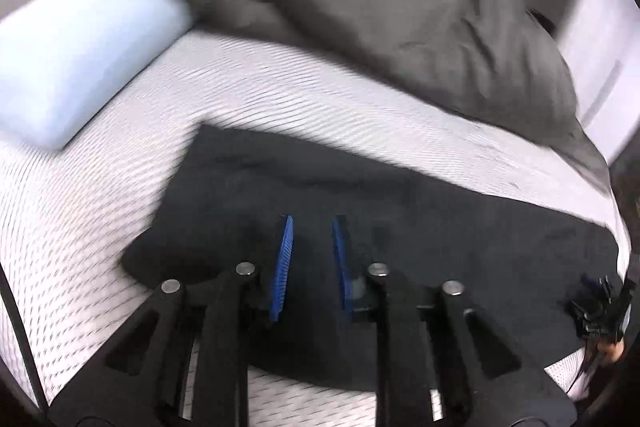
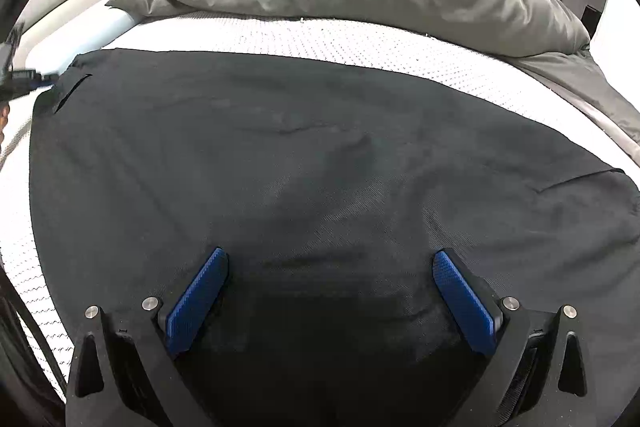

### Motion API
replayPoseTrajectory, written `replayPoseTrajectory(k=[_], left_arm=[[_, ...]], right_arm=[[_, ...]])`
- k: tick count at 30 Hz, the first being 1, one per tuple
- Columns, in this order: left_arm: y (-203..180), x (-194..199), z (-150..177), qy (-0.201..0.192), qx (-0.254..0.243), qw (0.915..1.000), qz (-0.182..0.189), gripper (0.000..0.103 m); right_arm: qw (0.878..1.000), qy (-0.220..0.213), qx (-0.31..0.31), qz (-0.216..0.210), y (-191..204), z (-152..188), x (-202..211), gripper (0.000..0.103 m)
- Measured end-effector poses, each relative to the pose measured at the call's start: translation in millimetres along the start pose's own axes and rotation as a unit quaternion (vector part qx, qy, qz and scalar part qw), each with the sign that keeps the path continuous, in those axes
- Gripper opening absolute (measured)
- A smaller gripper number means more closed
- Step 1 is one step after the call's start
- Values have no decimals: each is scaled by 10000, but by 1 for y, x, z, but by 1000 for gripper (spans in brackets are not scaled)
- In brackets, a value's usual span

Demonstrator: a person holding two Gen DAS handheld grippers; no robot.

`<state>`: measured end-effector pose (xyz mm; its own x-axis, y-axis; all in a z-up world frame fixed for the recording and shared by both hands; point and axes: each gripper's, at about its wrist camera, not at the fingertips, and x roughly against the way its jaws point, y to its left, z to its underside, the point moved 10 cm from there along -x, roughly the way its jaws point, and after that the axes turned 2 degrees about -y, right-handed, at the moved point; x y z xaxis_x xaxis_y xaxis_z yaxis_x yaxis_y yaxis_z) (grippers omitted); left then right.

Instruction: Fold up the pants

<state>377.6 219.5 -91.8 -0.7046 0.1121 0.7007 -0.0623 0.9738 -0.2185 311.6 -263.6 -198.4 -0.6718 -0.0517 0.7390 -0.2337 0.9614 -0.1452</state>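
- The dark, flat-spread fabric pants (image 2: 320, 163) run sideways across the white quilted bed (image 2: 360, 43).
- The left gripper (image 1: 312, 251), narrowed and empty, hovers at the pants' left end.
- The right gripper (image 2: 332, 287), wide and empty, hovers over their near edge.

Evenly bright and soft in both views, blown out white at the top, heavily motion-blurred through the left wrist view yet sharp in the right, bowed by fisheye with black corners, detail lost in the dark pants (image 2: 304, 163) under faint shadows.
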Motion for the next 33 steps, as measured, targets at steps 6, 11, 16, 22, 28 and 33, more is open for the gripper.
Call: replayPoseTrajectory(k=[6, 11, 16, 22, 28, 33], left_arm=[[-52, -81, -11, 881, -967, 9913, -149, 55], [0, -101, -15, 984, -327, 9946, -4, 41], [53, -87, -38, 774, 386, 9962, -123, 27], [23, -23, -27, 355, 505, 9964, -584, 48], [-126, 41, 26, -124, -390, 9985, 365, 83], [-250, 38, 81, -167, -1145, 9853, 1255, 92]], right_arm=[[10000, 7, -9, -12, 1, 0, 1, 103], [10000, -10, -16, -23, 2, 0, 1, 103], [10000, -5, -20, -49, 4, -1, 0, 103], [10000, -46, -29, -12, 5, -1, 1, 103], [9999, -117, -4, 37, 5, -1, 5, 103], [9976, -494, 313, 363, 14, -10, 34, 103]])
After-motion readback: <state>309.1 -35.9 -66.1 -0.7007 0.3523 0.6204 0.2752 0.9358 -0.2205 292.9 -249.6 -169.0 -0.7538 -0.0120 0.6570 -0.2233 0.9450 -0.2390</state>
